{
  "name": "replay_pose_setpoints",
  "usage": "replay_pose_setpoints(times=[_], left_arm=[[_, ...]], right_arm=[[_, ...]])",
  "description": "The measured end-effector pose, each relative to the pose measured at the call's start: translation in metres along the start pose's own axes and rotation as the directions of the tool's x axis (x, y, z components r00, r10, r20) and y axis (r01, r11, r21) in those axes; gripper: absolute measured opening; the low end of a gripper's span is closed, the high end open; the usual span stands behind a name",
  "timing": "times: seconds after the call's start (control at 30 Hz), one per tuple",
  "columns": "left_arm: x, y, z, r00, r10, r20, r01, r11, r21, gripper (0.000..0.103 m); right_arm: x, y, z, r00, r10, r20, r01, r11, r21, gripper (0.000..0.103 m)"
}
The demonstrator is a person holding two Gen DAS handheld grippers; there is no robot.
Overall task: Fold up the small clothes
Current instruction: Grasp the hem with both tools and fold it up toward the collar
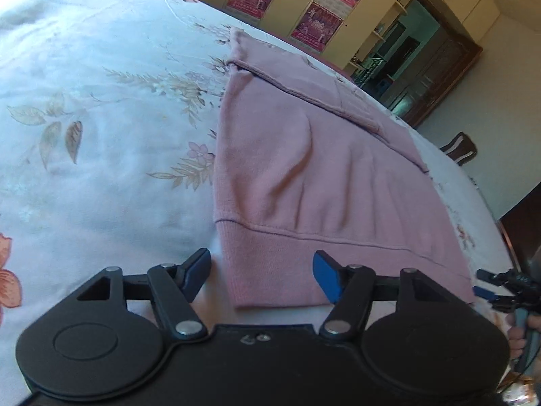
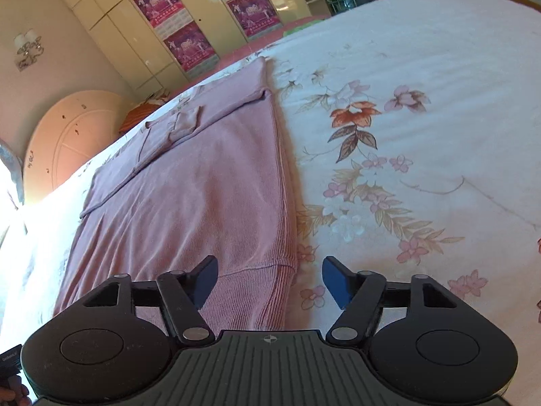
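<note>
A pink knit garment [image 1: 297, 176] lies flat on the floral bedsheet [image 1: 94, 108], its sleeves folded across the upper body and its ribbed hem nearest me. My left gripper [image 1: 262, 275] is open, its blue fingers straddling the hem's left corner, just above it. In the right wrist view the same garment [image 2: 203, 182] shows, and my right gripper [image 2: 268, 280] is open over the hem's right corner. The right gripper also shows in the left wrist view [image 1: 490, 287] at the far right edge.
The white sheet with flower print [image 2: 405, 135] covers the bed on both sides of the garment. Cream wardrobes with magenta posters [image 2: 189, 23] stand beyond the bed. A round pale tabletop [image 2: 64, 135] leans at the left. A dark doorway [image 1: 426, 67] is at the far right.
</note>
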State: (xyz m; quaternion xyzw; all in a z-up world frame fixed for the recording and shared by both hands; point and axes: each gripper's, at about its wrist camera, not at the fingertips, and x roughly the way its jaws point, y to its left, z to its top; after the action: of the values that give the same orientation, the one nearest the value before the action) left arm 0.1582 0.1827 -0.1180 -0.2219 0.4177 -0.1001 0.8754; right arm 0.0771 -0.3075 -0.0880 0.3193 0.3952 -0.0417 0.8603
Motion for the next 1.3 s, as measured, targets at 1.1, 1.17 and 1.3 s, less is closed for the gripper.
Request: replay_pose_setpoints(times=[1.1,1.17,1.3], left_arm=[[0.007,0.022,0.015,0.980,-0.161,0.120,0.177,0.974,-0.139,0.004],[-0.003,0.021,0.015,0.972,-0.174,0.160,0.196,0.971,-0.139,0.004],[0.024,0.022,0.005,0.996,-0.078,0.032,0.081,0.989,-0.127,0.005]], right_arm=[[0.004,-0.013,0.004,0.970,0.238,-0.056,-0.238,0.971,0.005,0.007],[-0.013,-0.012,0.009,0.957,0.292,0.002,-0.292,0.957,-0.003,0.006],[-0.007,-0.016,0.004,0.976,0.213,-0.043,-0.214,0.976,-0.048,0.006]])
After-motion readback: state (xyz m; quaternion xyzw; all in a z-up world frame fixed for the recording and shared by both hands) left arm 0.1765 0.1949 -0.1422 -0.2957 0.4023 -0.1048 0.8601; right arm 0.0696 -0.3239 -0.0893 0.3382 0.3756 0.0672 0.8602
